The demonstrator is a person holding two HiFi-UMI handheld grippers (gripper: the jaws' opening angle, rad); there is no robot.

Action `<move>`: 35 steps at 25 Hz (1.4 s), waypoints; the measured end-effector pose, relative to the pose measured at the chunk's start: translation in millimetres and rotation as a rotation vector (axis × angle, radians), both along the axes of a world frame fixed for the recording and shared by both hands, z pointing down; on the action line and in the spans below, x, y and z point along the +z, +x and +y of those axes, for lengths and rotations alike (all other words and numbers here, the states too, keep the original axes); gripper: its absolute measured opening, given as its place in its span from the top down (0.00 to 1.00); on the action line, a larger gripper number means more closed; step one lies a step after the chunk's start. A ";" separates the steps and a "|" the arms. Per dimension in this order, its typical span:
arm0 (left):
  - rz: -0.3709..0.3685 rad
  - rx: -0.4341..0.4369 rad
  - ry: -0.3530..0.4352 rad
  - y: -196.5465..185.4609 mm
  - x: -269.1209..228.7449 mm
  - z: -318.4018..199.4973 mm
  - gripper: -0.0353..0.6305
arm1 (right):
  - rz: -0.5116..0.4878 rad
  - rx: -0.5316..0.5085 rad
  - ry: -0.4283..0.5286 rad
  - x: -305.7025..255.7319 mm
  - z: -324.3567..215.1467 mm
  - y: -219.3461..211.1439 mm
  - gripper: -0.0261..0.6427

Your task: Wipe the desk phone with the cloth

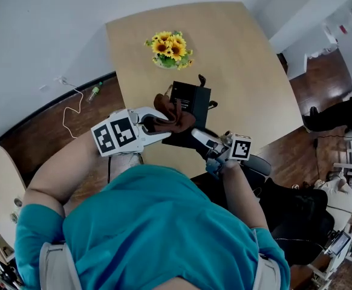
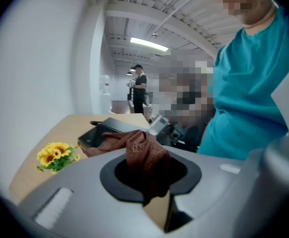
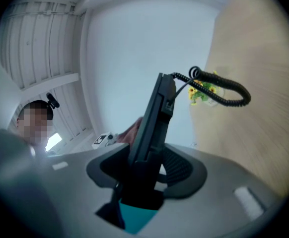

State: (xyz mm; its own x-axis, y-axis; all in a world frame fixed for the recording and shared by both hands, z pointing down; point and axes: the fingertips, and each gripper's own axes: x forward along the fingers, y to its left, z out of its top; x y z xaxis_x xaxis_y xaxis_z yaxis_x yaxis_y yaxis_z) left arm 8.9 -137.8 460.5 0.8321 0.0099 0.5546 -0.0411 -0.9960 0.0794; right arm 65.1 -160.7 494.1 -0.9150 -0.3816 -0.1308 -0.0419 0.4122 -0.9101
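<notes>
The left tool (image 1: 161,124) is clenched on the brown cloth (image 1: 176,115), which drapes over the desk phone (image 1: 189,96). The right tool (image 1: 201,139) grasps that desk phone's near edge over the tabletop (image 1: 242,71). Sunflowers (image 1: 171,48) stand just beyond it.

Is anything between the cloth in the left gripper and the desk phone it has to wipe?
Nothing visible. The left gripper is shut on the cloth, whose free end lies on the desk phone, held at its near edge by the right gripper. The sunflowers stand farther back on the table.
</notes>
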 end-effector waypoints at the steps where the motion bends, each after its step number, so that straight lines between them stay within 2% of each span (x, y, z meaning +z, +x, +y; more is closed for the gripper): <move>1: 0.004 -0.044 0.026 -2.8 -4.6 -17.1 0.82 | 0.005 -0.012 0.006 -1.3 3.2 -1.3 0.65; 4: -0.037 -0.091 0.121 -7.0 -10.8 -48.2 0.82 | -0.006 -0.034 0.014 -4.9 13.5 -5.1 0.65; 8: -0.078 -0.004 0.147 -2.8 -2.3 -27.7 0.82 | -0.033 -0.020 0.001 -7.2 15.6 -3.1 0.65; 12: -0.096 0.085 0.083 -0.6 13.9 18.5 0.82 | -0.013 0.010 -0.012 0.1 12.0 6.6 0.65; 15: -0.113 0.119 0.014 -2.0 28.9 49.3 0.82 | 0.003 0.034 -0.015 5.9 9.5 14.7 0.65; 19: -0.113 0.148 -0.032 -9.7 29.5 56.4 0.82 | -0.013 0.040 -0.023 3.2 -0.3 10.3 0.65; 21: -0.112 0.115 0.015 -12.4 20.4 38.8 0.82 | -0.010 0.025 -0.018 1.0 2.2 6.0 0.65; 25: -0.113 -0.069 0.179 -6.8 -7.6 -35.6 0.82 | 0.031 -0.044 0.015 -2.6 23.9 -5.2 0.65; 27: -0.157 -0.079 0.228 -4.4 -6.6 -53.9 0.82 | 0.045 -0.058 0.036 -3.4 26.5 -11.6 0.65; 29: -0.196 -0.015 0.246 0.0 -0.3 -43.1 0.82 | 0.027 -0.042 0.034 -4.8 24.2 -12.0 0.65; 31: -0.212 0.073 0.225 3.1 8.5 -13.4 0.82 | 0.011 -0.010 0.018 -4.4 19.0 -4.3 0.65; 33: -0.206 0.145 0.169 2.5 18.0 20.5 0.82 | 0.023 0.021 0.010 -1.5 13.1 6.5 0.65; 35: -0.172 0.176 0.100 -0.6 22.6 45.9 0.82 | 0.022 0.051 -0.001 0.6 6.5 14.8 0.65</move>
State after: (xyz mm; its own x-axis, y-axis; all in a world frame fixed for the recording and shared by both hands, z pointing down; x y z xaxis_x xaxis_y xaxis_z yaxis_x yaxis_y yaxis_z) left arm 8.3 -91.9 483.1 0.7158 0.0839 0.6932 0.1291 -0.9915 -0.0133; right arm 79.9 -154.2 494.7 -0.8969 -0.4282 -0.1105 -0.0827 0.4078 -0.9093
